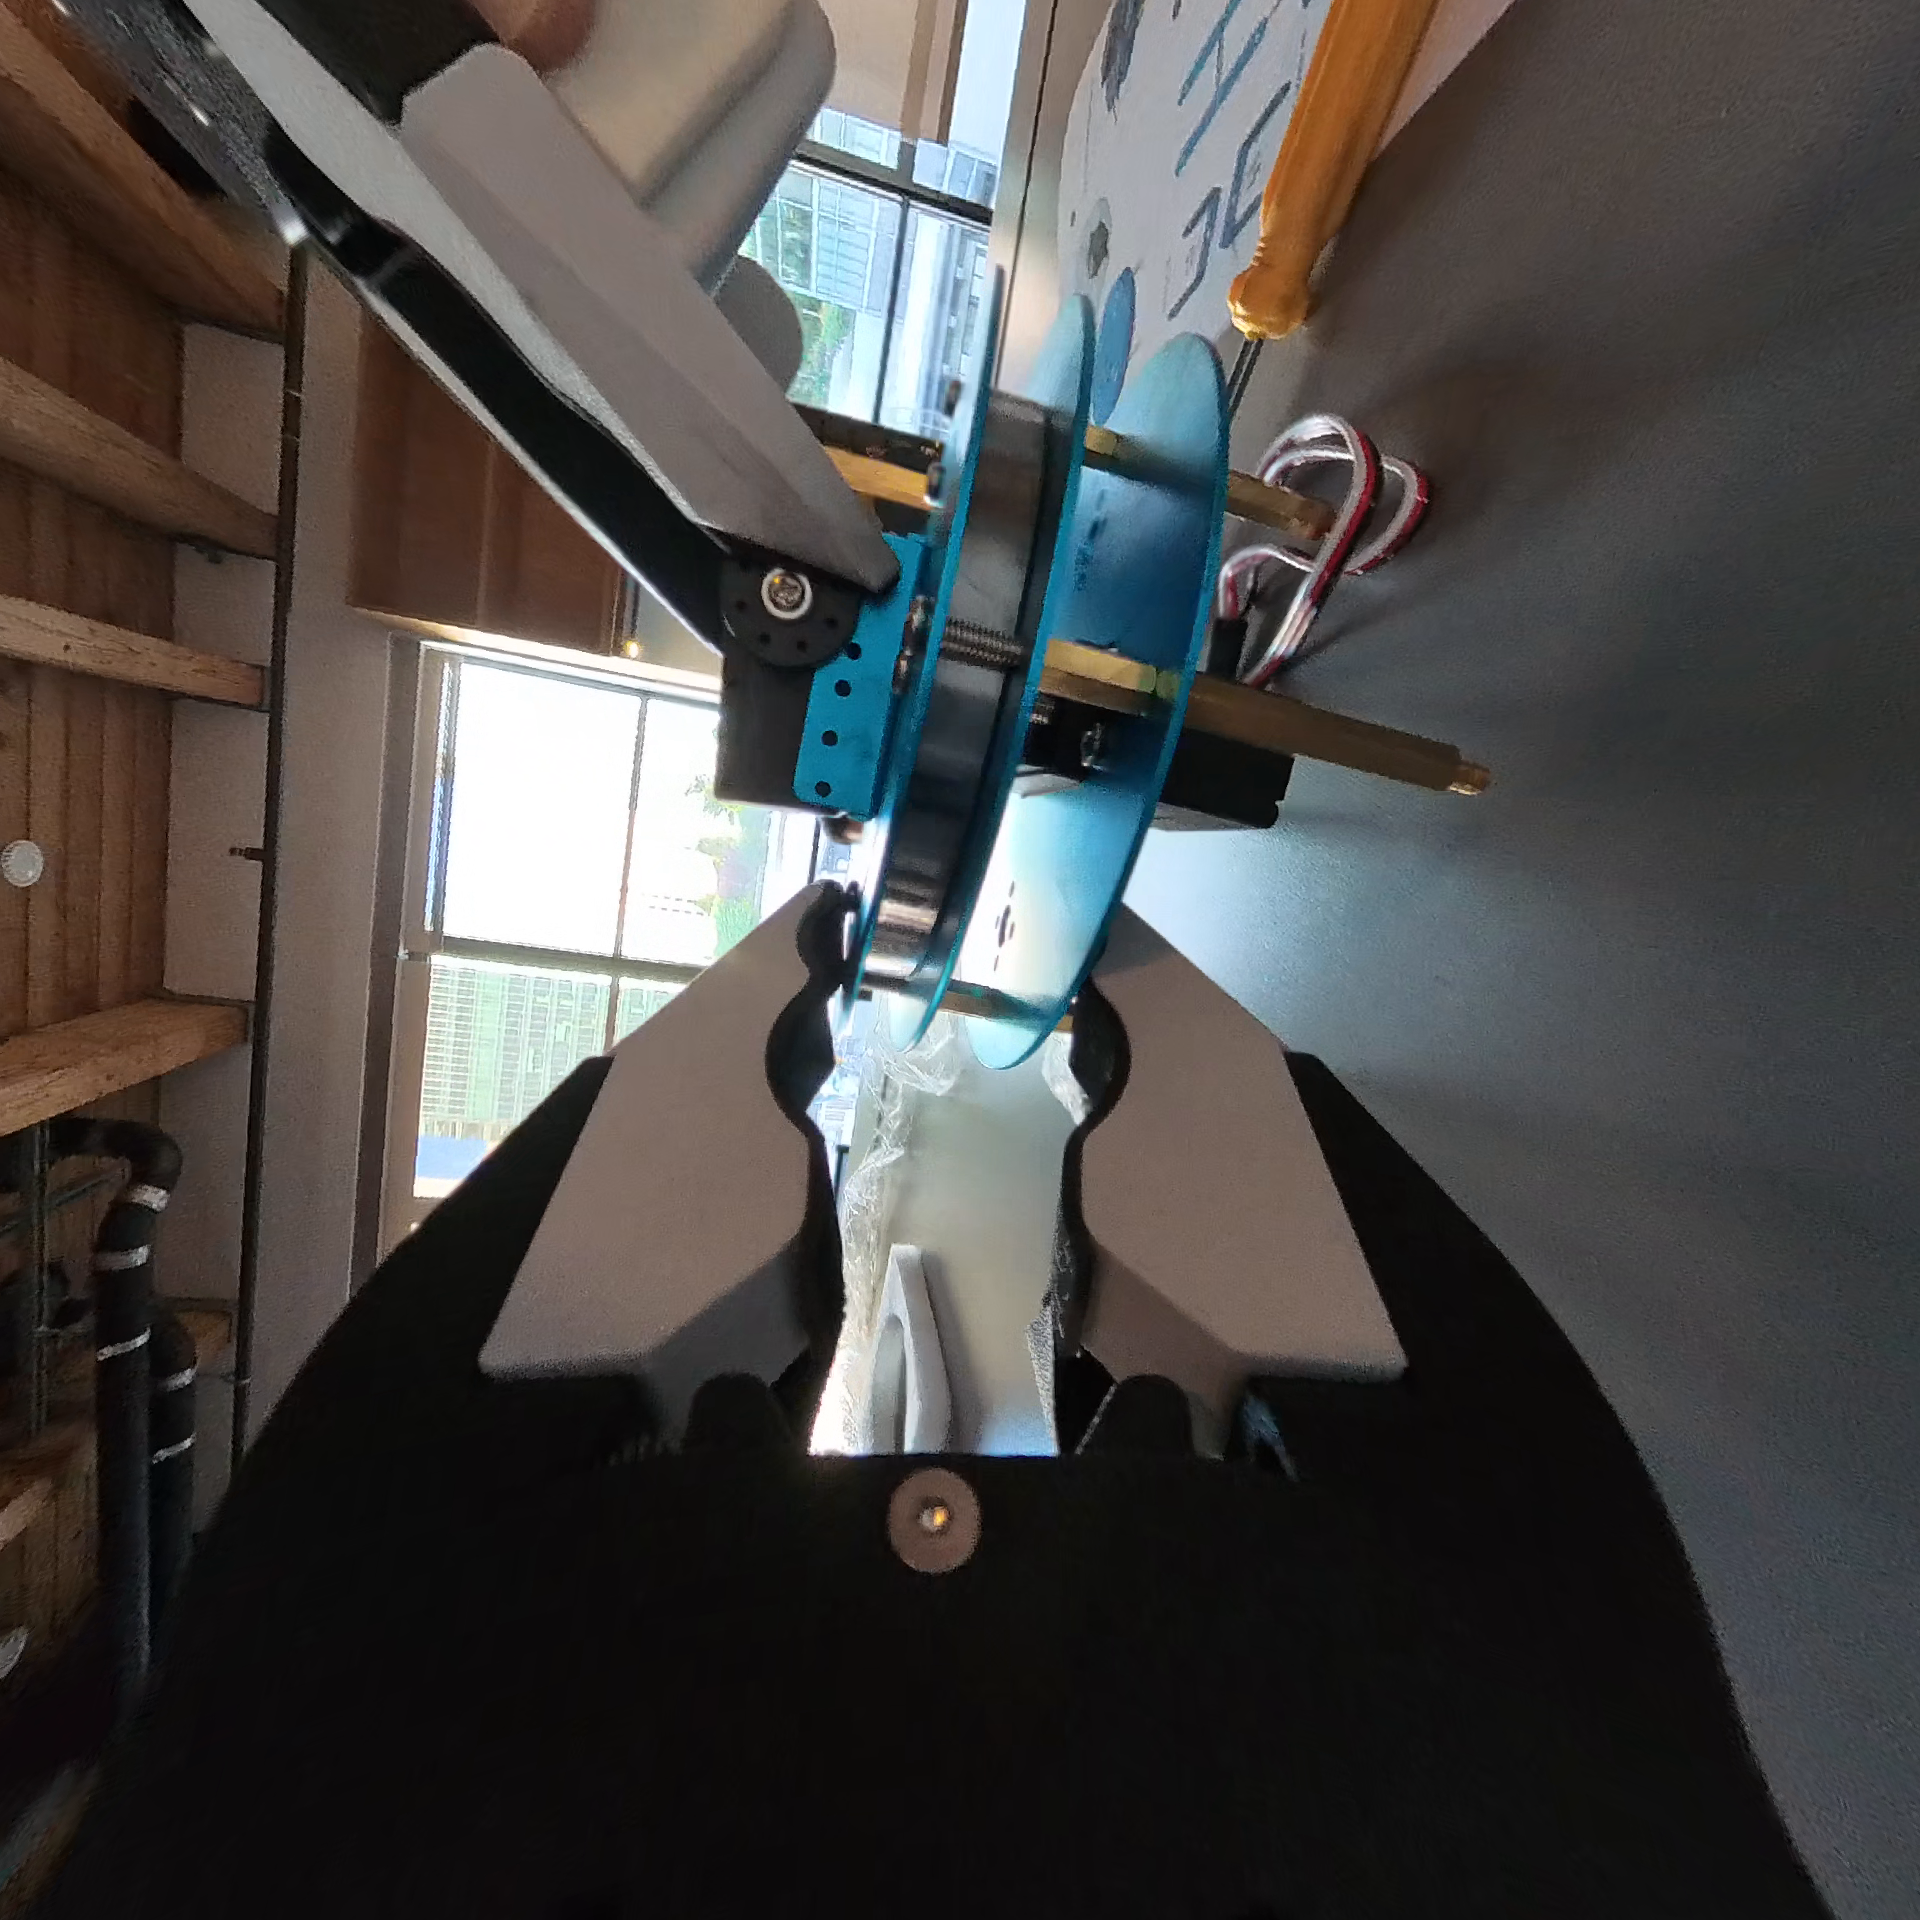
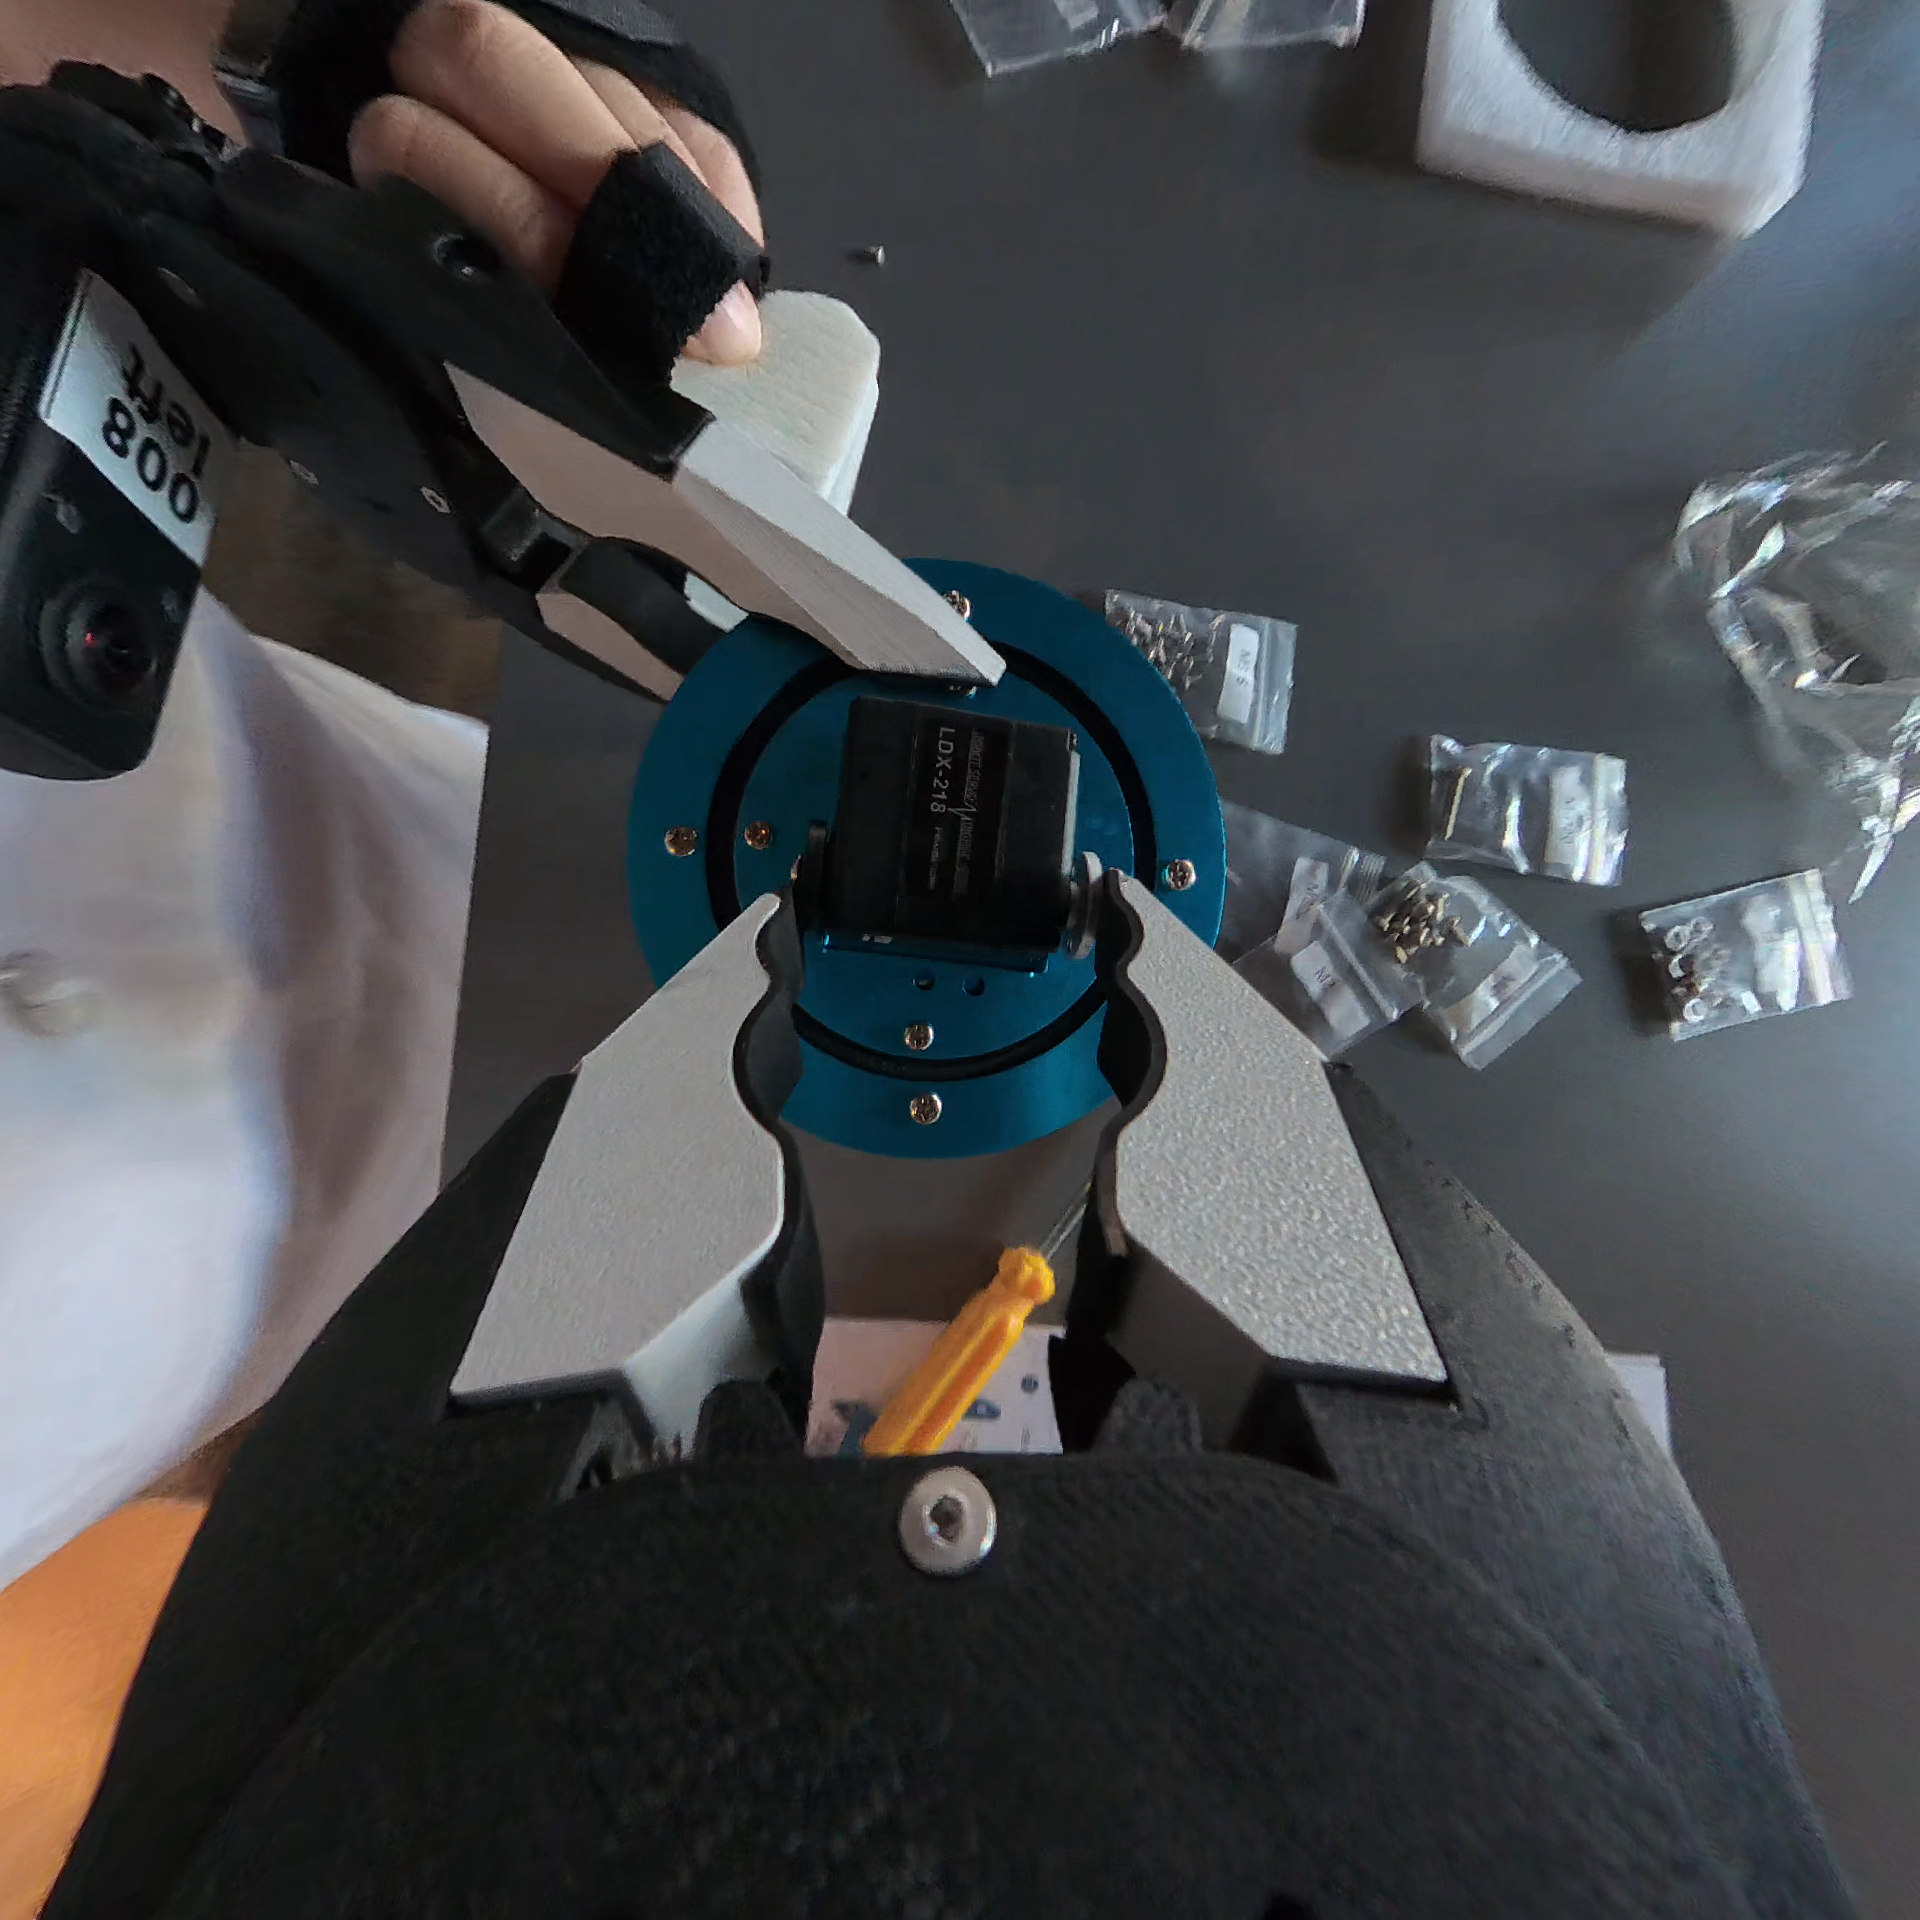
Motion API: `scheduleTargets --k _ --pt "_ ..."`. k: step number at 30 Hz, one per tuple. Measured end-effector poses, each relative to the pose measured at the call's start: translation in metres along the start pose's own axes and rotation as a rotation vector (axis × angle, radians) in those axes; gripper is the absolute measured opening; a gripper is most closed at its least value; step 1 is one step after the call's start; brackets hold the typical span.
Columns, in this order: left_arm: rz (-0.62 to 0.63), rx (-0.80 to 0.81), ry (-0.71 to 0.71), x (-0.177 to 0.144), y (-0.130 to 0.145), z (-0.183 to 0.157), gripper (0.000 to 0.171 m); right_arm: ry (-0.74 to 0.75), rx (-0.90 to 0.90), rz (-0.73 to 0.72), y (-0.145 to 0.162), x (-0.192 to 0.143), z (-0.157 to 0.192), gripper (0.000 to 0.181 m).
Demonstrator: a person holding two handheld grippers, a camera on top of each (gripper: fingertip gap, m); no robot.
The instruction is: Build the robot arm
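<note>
The dark grey tabletop (image 2: pixel 1351 436) carries a round assembly of stacked blue discs (image 2: pixel 1164 790) on brass standoffs (image 1: pixel 1340 732), with a black servo (image 2: pixel 961 821) mounted on the top disc. In the right wrist view the assembly is seen from above, so its stacking axis is judged to run upright from the tabletop. In the left wrist view the same axis runs across the picture, that camera being rolled on its side.

The right tool (image 2: pixel 945 899) is set directly over the assembly. Its fingertips are placed on either side of the servo, at the horn on one side and the pivot on the other, and it appears to be clenched on the servo body. The left tool (image 1: pixel 961 951) is presented to the disc rims from the side, its fingers spread around the stack's thickness. Contact on the inner finger appears made; whether the grip is firm cannot be told. Both tools lie at the assembly, the right the more squarely on it.

A yellow-handled screwdriver (image 2: pixel 956 1351) lies on a printed sheet (image 2: pixel 1029 1403) just below the discs. Small bags of screws (image 2: pixel 1205 665) lie well apart to the side, and a white foam block (image 2: pixel 1621 156) lies farther off.

The lower discs and the servo leads (image 1: pixel 1340 499) are hidden in the overhead view. The screwdriver tip is cut off by the right tool's finger.
</note>
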State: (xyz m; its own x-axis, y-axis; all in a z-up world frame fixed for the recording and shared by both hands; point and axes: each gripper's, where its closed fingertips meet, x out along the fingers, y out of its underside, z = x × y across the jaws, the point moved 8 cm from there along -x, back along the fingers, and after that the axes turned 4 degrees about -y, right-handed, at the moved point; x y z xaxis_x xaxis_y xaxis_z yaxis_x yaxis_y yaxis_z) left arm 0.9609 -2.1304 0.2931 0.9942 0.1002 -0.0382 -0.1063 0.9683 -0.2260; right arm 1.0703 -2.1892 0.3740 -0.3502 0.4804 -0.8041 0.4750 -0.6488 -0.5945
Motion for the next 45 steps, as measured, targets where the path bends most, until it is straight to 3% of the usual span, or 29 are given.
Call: scheduleTargets --k 4,9,20,24,28,29,30,35,39,45 --pt "0.029 0.003 0.004 -0.006 0.005 -0.005 0.044 0.053 -0.023 -0.063 0.000 0.007 0.006 0.056" --pt "0.019 -0.118 0.038 -0.014 0.006 -0.002 0.046 0.093 -0.035 -0.100 0.002 0.008 0.010 0.056" --pt "0.038 -0.543 -0.027 -0.047 0.019 0.006 0.065 0.116 -0.008 -0.268 0.011 0.008 0.012 0.056" --pt "0.084 -0.796 -0.101 -0.077 0.046 0.031 0.063 0.094 0.006 -0.379 0.012 0.004 0.013 0.058" --pt "0.218 -0.947 -0.108 -0.114 0.105 0.062 0.057 0.092 0.079 -0.496 0.013 -0.009 0.012 0.059" --pt "0.265 -0.944 -0.076 -0.121 0.123 0.065 0.055 0.117 0.081 -0.494 0.015 -0.011 0.012 0.059" --pt "0.282 -0.939 0.026 -0.126 0.138 0.063 0.043 0.153 0.077 -0.488 0.017 -0.012 0.013 0.059" --pt "0.371 -0.786 0.343 -0.117 0.209 0.048 0.038 0.351 0.040 -0.486 0.021 -0.020 0.032 0.057" --pt "0.325 -0.677 0.559 -0.099 0.220 0.038 0.030 0.448 0.098 -0.542 0.020 -0.020 0.053 0.056" --pt "0.250 -0.764 0.687 -0.083 0.233 0.042 0.038 0.550 0.140 -0.582 0.011 -0.007 0.086 0.053"
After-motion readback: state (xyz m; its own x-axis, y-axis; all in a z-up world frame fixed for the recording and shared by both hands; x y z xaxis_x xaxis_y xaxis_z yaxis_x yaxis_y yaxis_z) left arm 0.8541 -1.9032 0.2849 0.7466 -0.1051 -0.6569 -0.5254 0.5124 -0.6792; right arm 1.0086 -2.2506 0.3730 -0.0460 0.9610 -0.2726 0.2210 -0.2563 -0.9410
